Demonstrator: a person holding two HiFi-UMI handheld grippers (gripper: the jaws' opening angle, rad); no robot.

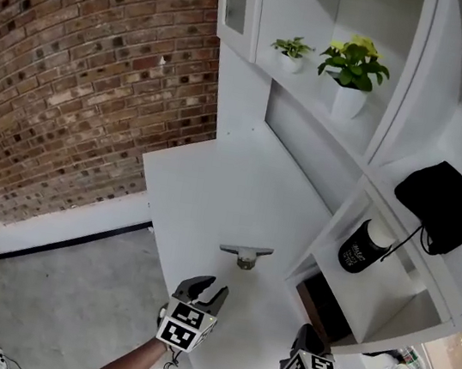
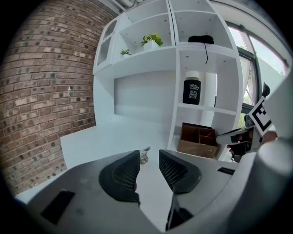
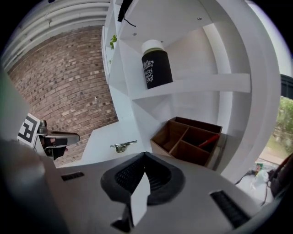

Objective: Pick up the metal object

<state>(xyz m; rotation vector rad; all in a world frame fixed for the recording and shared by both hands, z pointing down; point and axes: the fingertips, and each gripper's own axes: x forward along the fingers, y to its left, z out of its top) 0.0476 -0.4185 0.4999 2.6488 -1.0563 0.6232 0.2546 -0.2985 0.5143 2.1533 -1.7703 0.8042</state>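
One metal object (image 1: 245,254) lies loose on the white desk (image 1: 212,194), just beyond my left gripper (image 1: 210,289); its jaws stand narrowly apart and empty, aimed at it, I judge, for the grab; my right gripper (image 1: 304,334), jaws closed on nothing, hangs near right.

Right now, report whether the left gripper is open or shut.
Open. The left gripper has its jaws apart, with only bare table between them; the metal object lies ahead, ungripped.

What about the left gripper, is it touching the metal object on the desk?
Apart. The head view shows bare white desk between the open left gripper and the metal object.
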